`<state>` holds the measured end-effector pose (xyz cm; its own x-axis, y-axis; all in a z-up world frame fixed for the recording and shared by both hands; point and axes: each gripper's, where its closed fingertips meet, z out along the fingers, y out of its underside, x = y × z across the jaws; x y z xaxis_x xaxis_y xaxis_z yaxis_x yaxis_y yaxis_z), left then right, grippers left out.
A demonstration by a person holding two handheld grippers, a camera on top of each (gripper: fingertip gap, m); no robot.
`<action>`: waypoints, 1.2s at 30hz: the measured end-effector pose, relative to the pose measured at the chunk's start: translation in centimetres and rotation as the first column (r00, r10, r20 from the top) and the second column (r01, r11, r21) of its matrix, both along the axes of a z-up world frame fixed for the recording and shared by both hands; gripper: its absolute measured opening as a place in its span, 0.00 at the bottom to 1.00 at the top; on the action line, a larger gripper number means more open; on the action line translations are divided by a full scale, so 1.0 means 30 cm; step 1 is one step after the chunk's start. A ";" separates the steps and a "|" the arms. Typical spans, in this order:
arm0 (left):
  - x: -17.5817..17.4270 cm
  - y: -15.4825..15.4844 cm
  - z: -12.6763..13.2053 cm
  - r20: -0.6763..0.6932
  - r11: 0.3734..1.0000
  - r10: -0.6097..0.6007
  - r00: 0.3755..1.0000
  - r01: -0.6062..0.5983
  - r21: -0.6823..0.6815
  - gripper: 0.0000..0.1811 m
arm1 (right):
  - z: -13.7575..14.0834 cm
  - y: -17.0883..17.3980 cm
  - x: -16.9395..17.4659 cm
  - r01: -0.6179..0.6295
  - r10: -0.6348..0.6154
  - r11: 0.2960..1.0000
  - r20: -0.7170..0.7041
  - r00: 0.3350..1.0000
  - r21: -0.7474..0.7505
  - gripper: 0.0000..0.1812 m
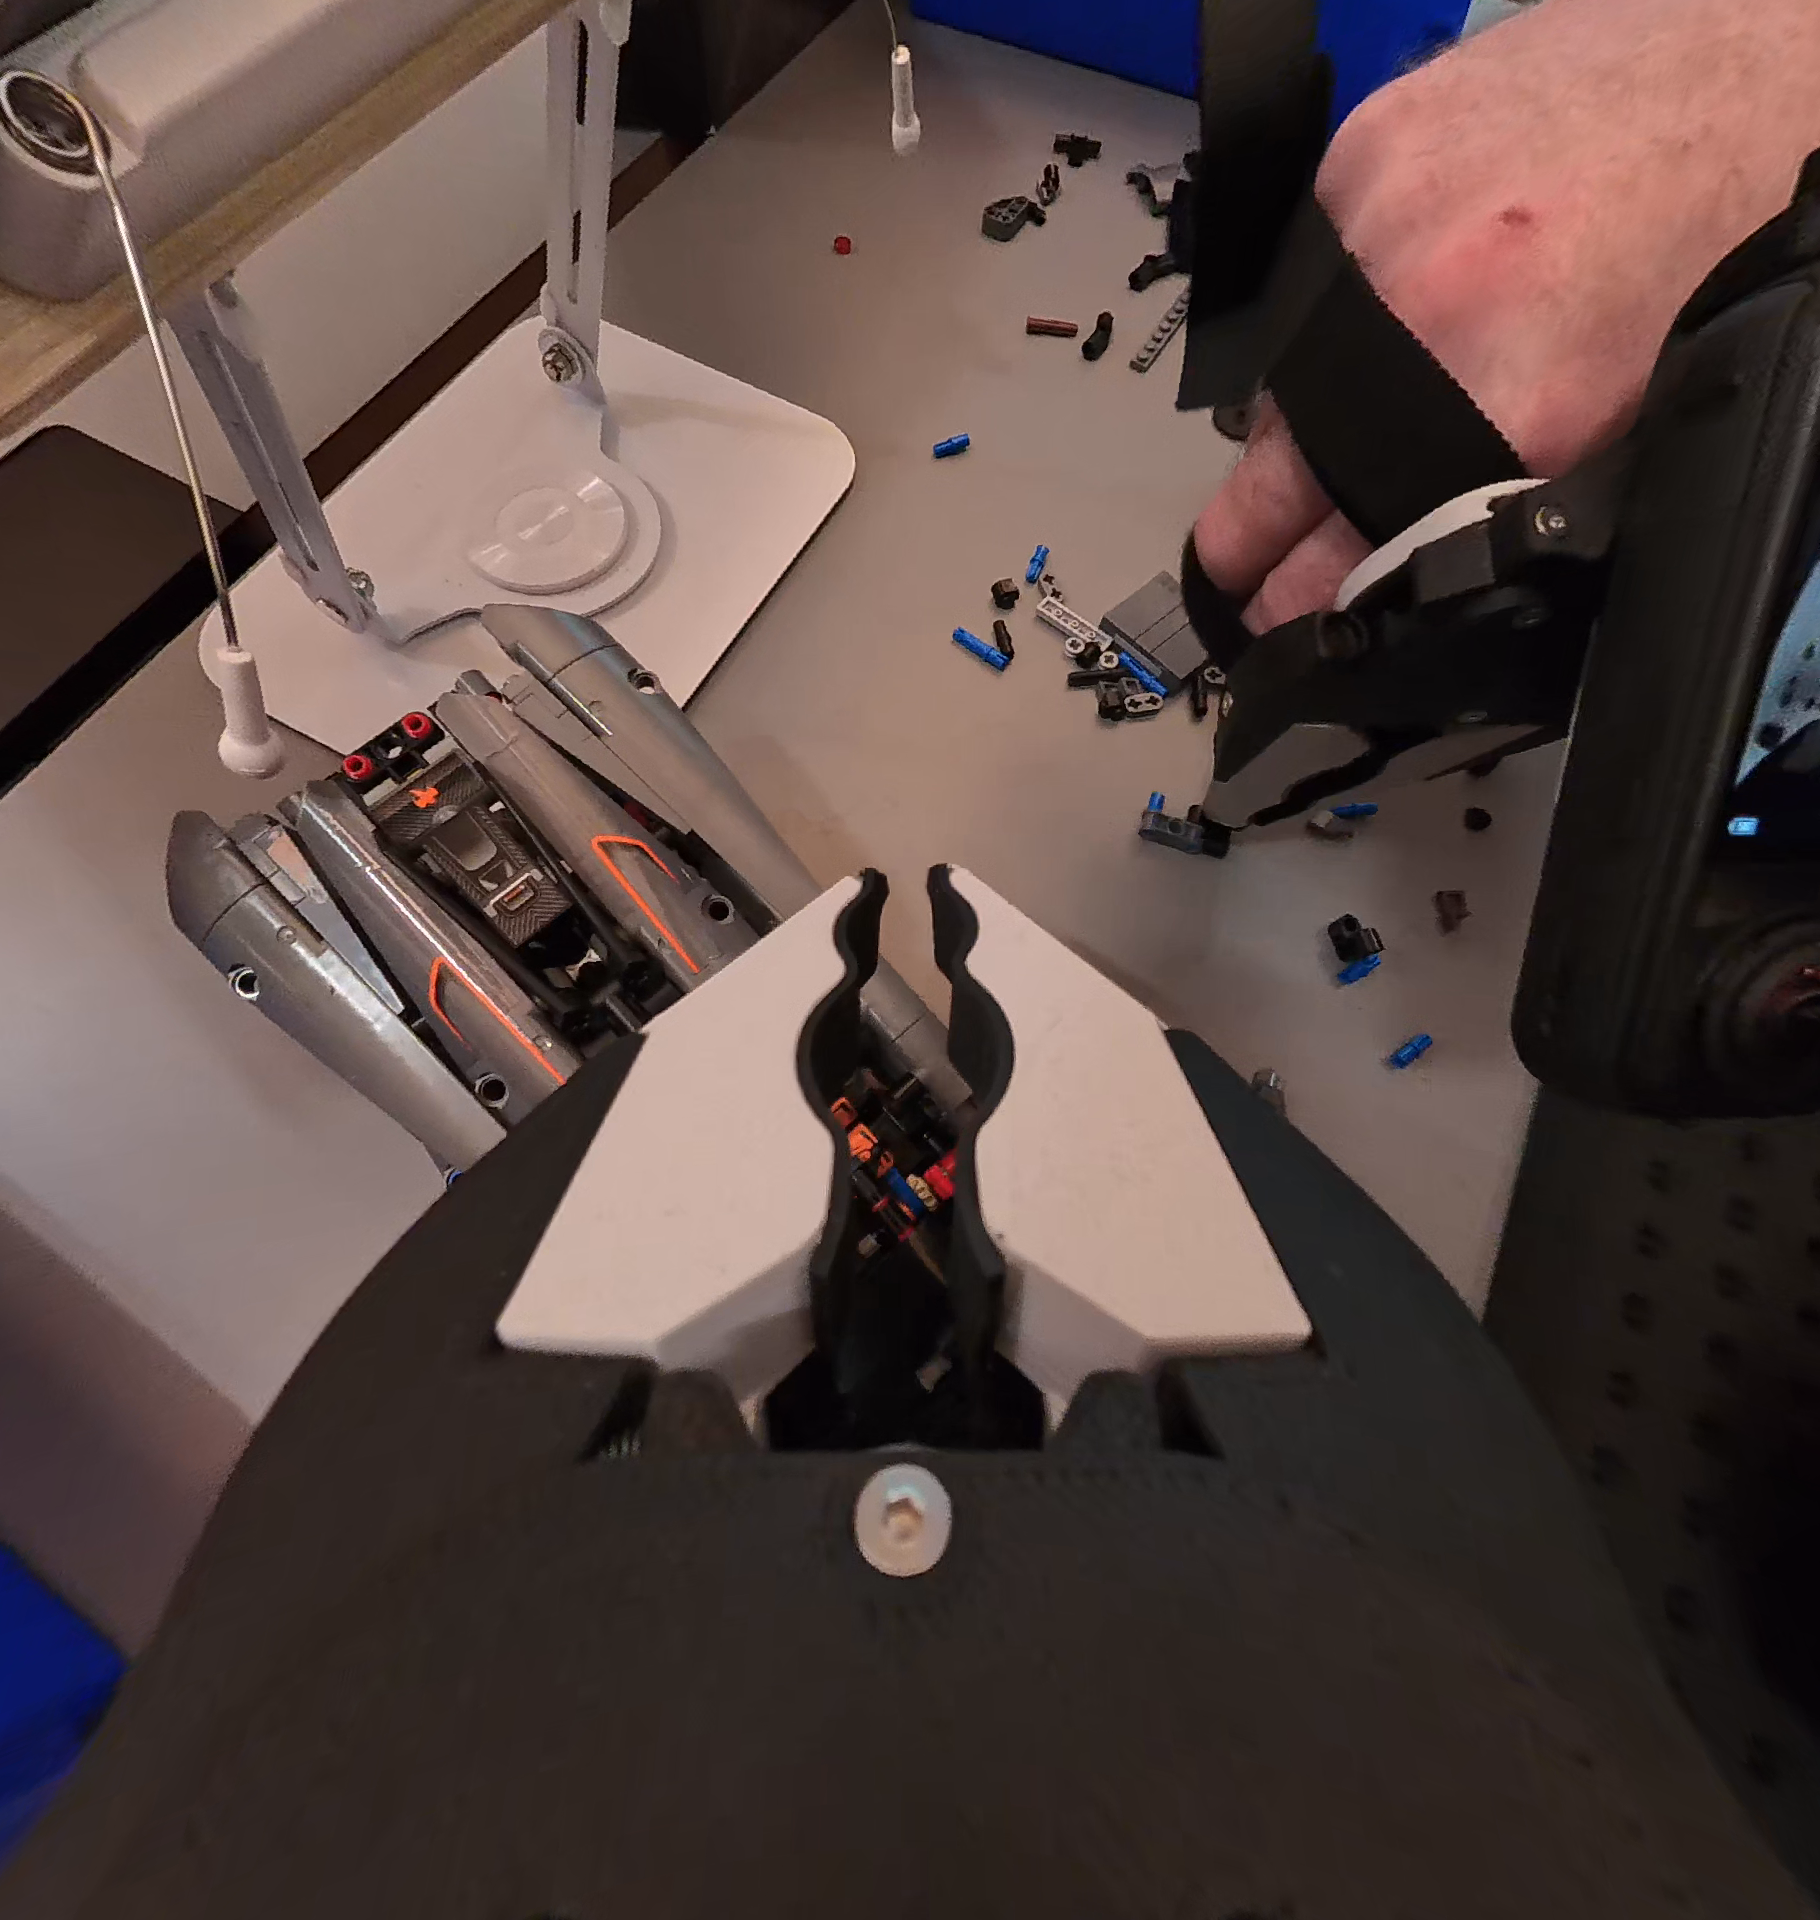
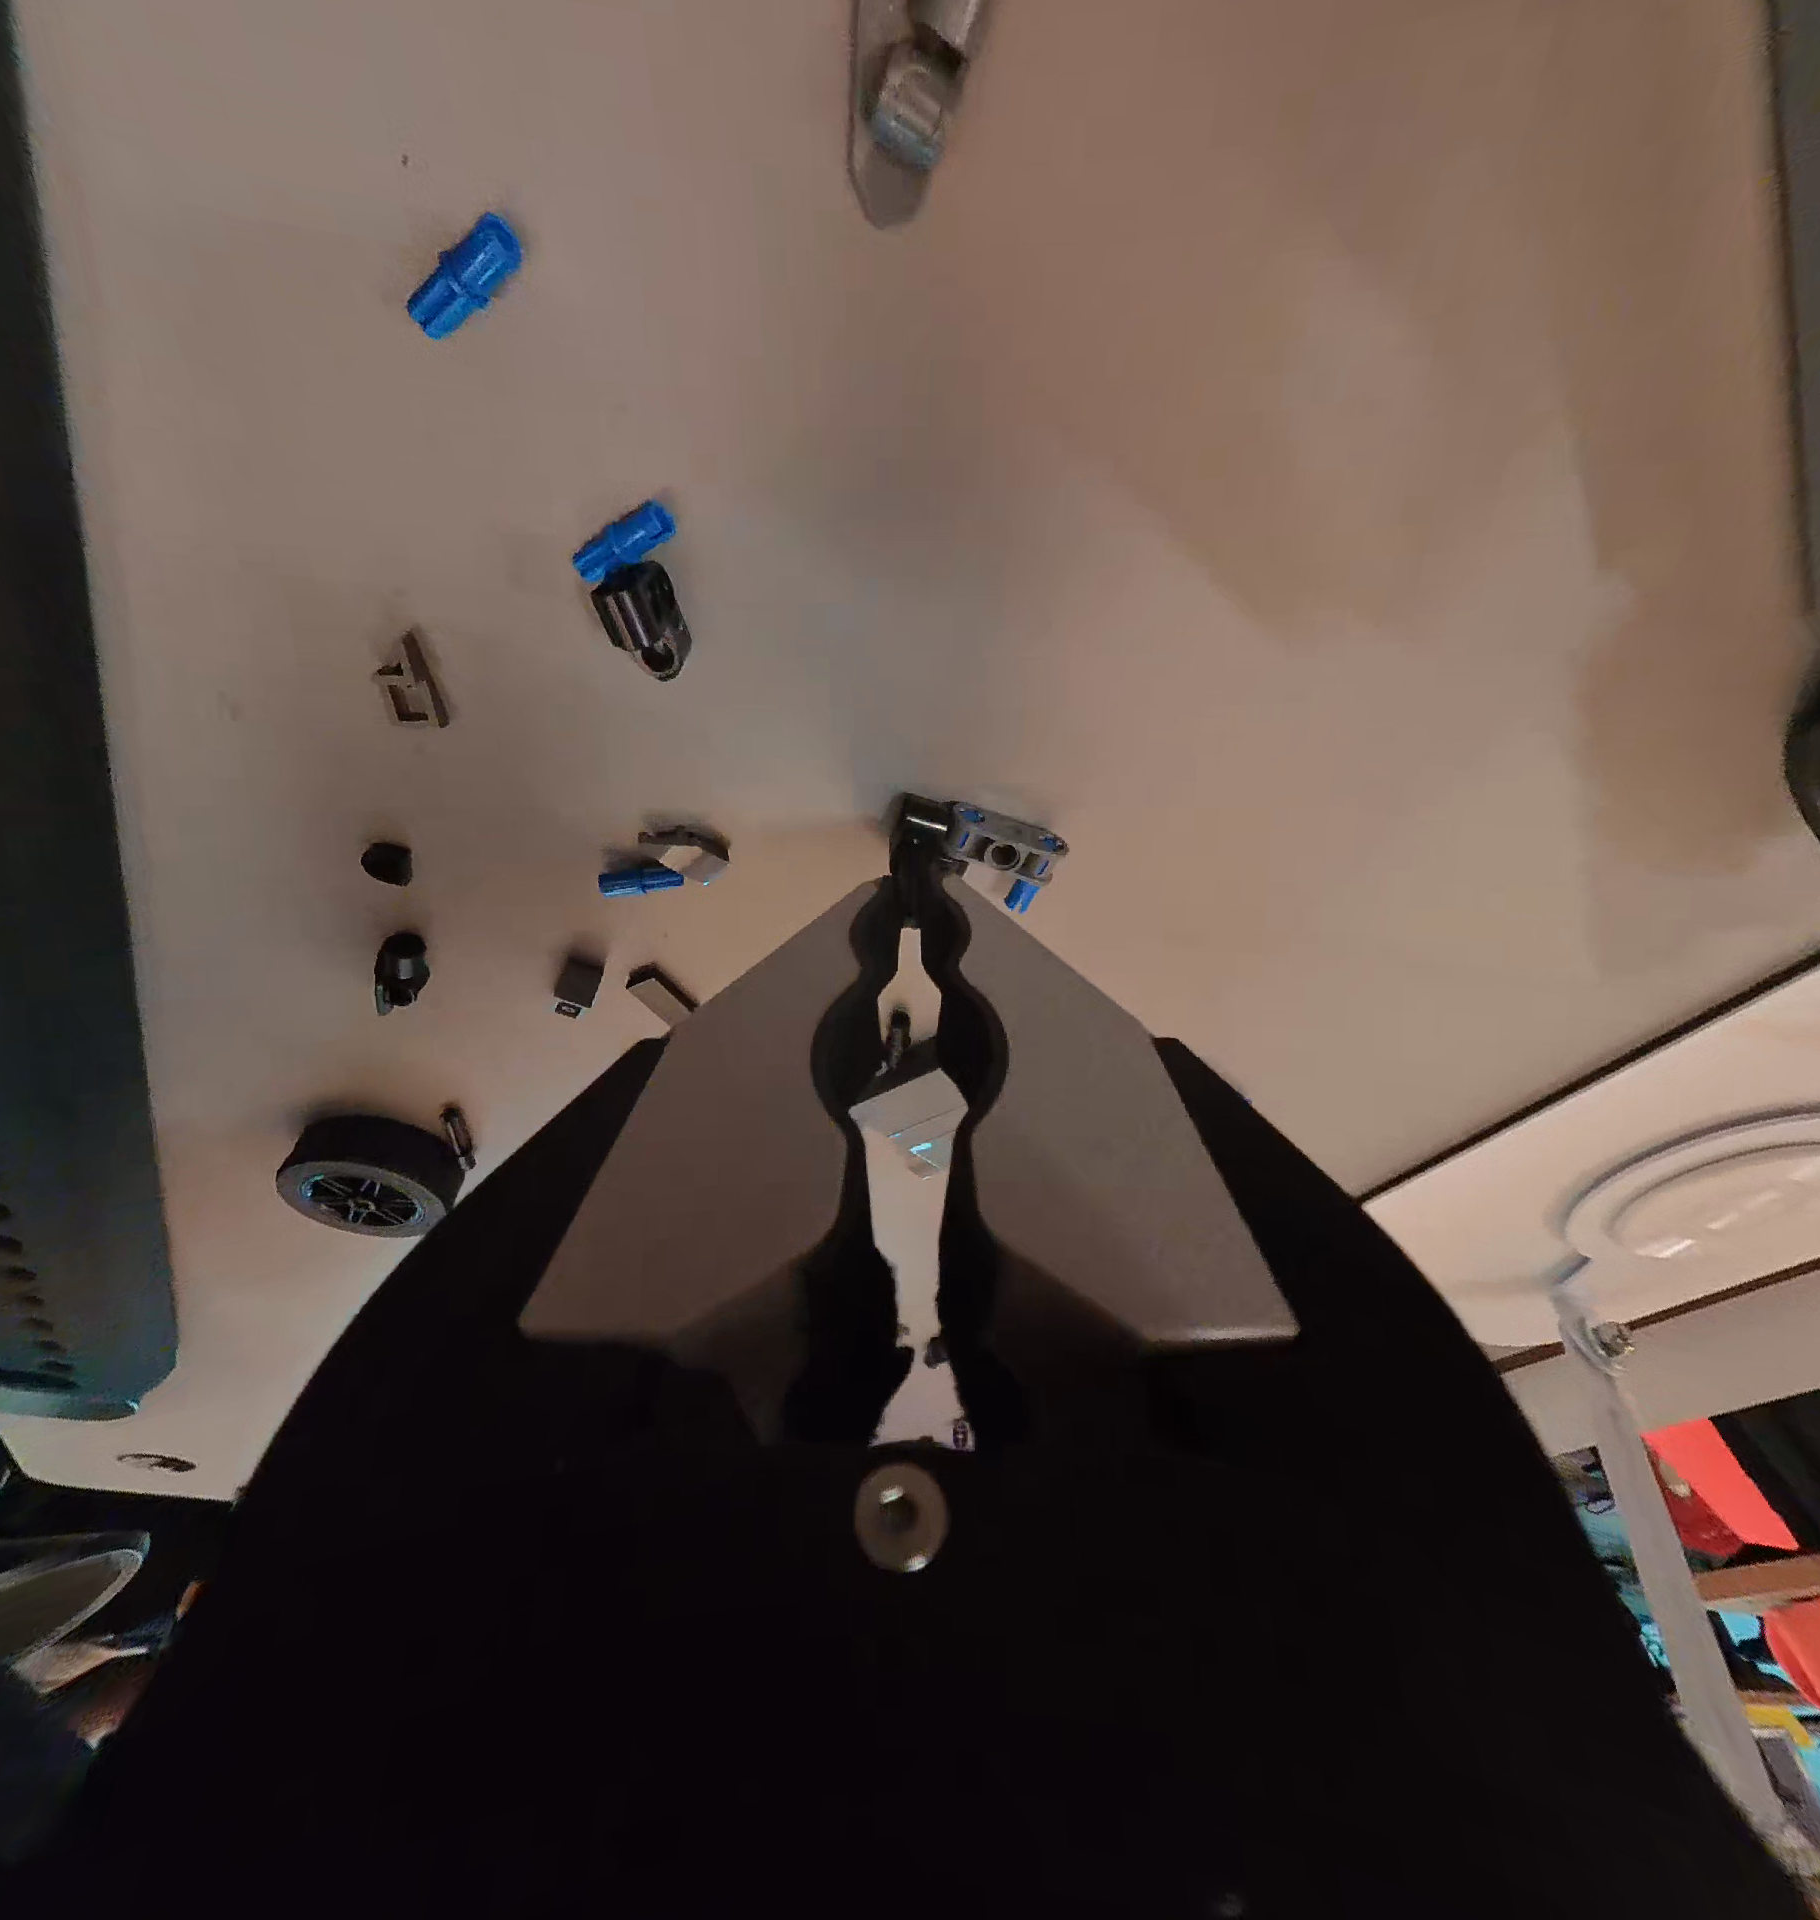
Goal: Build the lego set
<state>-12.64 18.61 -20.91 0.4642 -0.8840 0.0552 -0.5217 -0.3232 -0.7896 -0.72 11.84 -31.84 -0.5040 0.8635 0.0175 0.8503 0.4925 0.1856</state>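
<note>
Right gripper [image 2: 911, 902] pinching a black connector on a small grey beam assembly [image 2: 1005, 850] against the table [image 2: 1301, 520], left gripper [image 1: 904, 885] slightly spread over the grey car model [image 1: 449, 883], empty

Car body [image 1: 449, 894] left on table [image 1: 864, 748], stand base [image 1: 573, 520] behind; loose pieces [image 1: 1103, 644] right, possibly touching.

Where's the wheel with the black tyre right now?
In the right wrist view, the wheel lies flat on the table, lower left, just left of the right hand-held gripper, below the scattered black and blue pins.
</note>
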 end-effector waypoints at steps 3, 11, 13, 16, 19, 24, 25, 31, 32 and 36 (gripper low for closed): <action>0.000 0.000 -0.008 -0.010 1.000 -0.001 1.000 0.001 0.003 0.04 | 0.024 0.002 -0.015 0.058 -0.060 0.998 -0.055 0.997 -0.028 0.03; 0.027 -0.005 -0.017 -0.009 0.999 -0.032 0.999 0.032 0.019 0.05 | 0.068 -0.011 0.012 0.167 -0.181 0.981 -0.171 0.968 -0.094 0.08; 0.028 -0.005 -0.026 -0.024 0.999 -0.033 0.999 0.033 0.022 0.06 | 0.092 0.028 0.019 0.279 -0.301 0.953 -0.253 0.919 -0.119 0.10; 0.037 -0.006 -0.023 -0.023 0.999 -0.040 0.999 0.041 0.033 0.06 | 0.111 0.051 0.022 0.353 -0.388 0.922 -0.375 0.842 -0.161 0.07; 0.046 -0.010 -0.025 -0.019 0.998 -0.054 0.998 0.055 0.039 0.06 | 0.075 0.019 0.014 0.324 -0.377 0.926 -0.405 0.833 -0.196 0.05; 0.059 -0.011 -0.035 -0.035 0.996 -0.068 0.997 0.070 0.055 0.09 | 0.014 -0.003 -0.013 0.291 -0.363 0.929 -0.416 0.834 -0.226 0.01; 0.061 -0.014 -0.036 -0.038 0.995 -0.074 0.997 0.077 0.058 0.10 | 0.015 -0.002 -0.019 0.284 -0.358 0.931 -0.430 0.829 -0.228 0.01; 0.080 -0.020 -0.022 -0.004 0.994 -0.087 0.996 0.087 0.064 0.13 | 0.105 0.028 -0.054 0.264 -0.294 0.954 -0.582 0.758 -0.139 0.01; 0.084 -0.020 -0.020 0.008 0.994 -0.087 0.996 0.086 0.063 0.14 | 0.135 0.041 -0.062 0.265 -0.262 0.960 -0.618 0.741 -0.088 0.01; 0.120 -0.042 0.030 0.148 0.992 -0.125 0.981 0.121 0.034 0.17 | 0.316 0.121 -0.113 0.328 -0.034 0.919 -0.784 0.620 0.220 0.00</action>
